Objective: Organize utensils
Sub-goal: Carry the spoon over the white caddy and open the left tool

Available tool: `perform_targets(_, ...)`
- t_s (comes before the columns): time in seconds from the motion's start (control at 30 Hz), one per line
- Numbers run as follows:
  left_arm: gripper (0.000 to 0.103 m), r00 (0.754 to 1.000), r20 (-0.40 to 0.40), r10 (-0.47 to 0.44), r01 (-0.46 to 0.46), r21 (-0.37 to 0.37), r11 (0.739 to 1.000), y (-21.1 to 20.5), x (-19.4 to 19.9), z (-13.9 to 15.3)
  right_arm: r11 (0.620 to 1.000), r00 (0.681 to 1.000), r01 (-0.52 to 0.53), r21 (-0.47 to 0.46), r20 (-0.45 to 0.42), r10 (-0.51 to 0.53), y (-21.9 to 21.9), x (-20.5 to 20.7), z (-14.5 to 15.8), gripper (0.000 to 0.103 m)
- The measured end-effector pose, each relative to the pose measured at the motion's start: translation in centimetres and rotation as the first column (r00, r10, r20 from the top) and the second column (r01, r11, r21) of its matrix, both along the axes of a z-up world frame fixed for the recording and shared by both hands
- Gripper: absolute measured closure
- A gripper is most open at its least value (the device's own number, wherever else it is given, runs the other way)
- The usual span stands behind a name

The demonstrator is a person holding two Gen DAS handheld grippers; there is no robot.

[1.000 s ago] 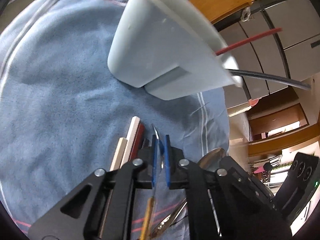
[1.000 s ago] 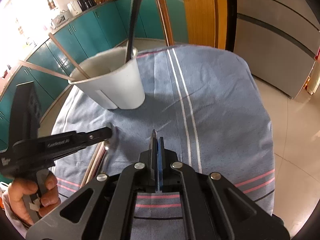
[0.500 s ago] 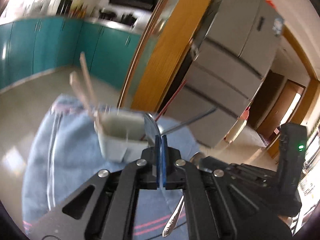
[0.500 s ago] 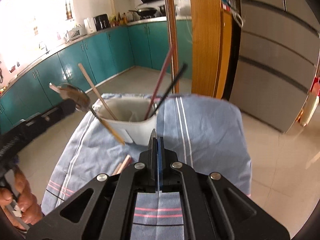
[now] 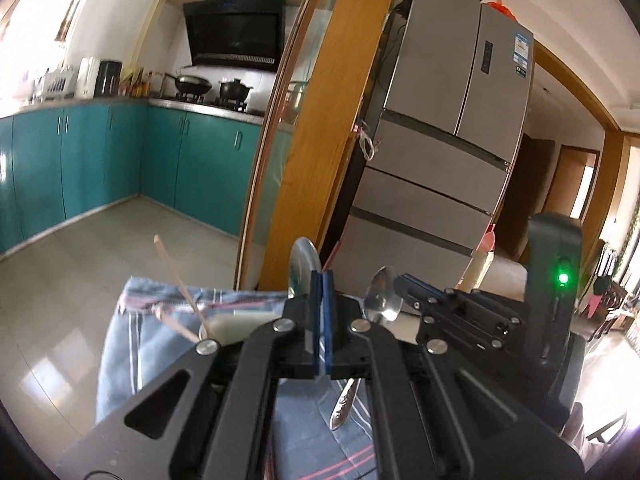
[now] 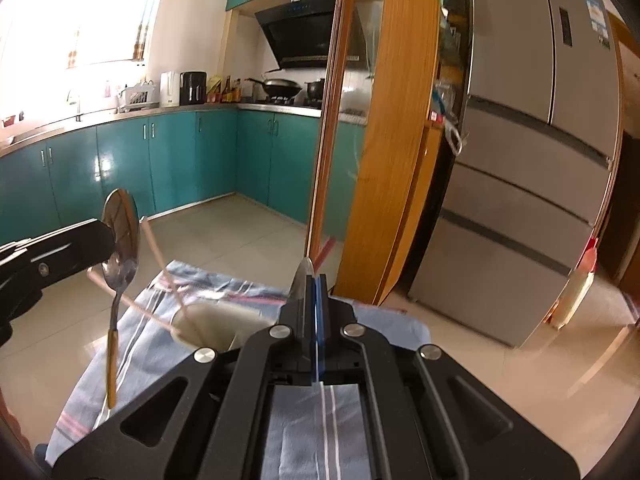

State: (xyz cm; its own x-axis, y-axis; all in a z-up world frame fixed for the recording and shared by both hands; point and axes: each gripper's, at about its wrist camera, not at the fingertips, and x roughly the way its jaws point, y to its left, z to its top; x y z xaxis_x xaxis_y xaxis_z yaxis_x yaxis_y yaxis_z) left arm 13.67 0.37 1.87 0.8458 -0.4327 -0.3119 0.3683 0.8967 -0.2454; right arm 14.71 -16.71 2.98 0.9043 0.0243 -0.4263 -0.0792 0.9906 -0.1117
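My left gripper [image 5: 322,276] is shut on a spoon, whose steel bowl [image 5: 303,266] sticks up above the blue pads. The right wrist view shows that spoon [image 6: 120,240] at the left gripper [image 6: 105,240], with its golden handle hanging down. My right gripper [image 6: 314,280] is shut on a second spoon, only its bowl edge [image 6: 301,280] showing. From the left wrist it is a silver spoon [image 5: 382,298] at the right gripper [image 5: 400,280], patterned handle hanging down. Below both stands the white utensil cup [image 6: 216,324] [image 5: 240,318], holding wooden chopsticks [image 6: 160,256] [image 5: 176,276] and a red one [image 6: 326,250].
A blue striped cloth [image 6: 132,360] [image 5: 128,344] covers the table, with tiled floor beyond its far edge. A wooden door frame [image 6: 384,160] and a steel fridge [image 6: 532,200] stand behind, and teal cabinets [image 6: 120,168] run along the back left.
Both grippers rose from the cloth and tilted up to look across the kitchen. The left one lifted the golden-handled spoon off the cloth. Both spoons now hang above the cup.
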Motion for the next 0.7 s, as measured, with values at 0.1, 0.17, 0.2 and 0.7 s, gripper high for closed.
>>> perform_targets(0.1, 0.102, 1.000, 0.006, 0.003, -0.003, 0.002, 1.000, -0.1, 1.2, 0.7, 1.000, 1.000, 0.018, -0.002, 0.013, -0.018, 0.2, 1.6, 0.3, 0.102)
perform_targets(0.17, 0.102, 1.000, -0.001, 0.001, -0.001, -0.004, 1.000, -0.3, 2.4, 0.9, 0.999, 0.999, 0.036, -0.001, 0.026, -0.036, 0.2, 2.6, 0.6, 0.102)
perform_targets(0.2, 0.102, 1.000, -0.003, 0.002, -0.002, -0.010, 1.000, -0.2, 3.2, 0.9, 0.999, 0.998, 0.050, -0.007, 0.033, -0.050, 0.2, 3.3, 0.7, 0.102)
perform_targets(0.7, 0.102, 0.998, 0.049, -0.044, 0.049, -0.111, 0.993, 0.8, 12.9, -3.1, 0.969, 0.976, 0.157, -0.188, 0.177, -0.124, 3.2, 8.8, -3.5, 0.102)
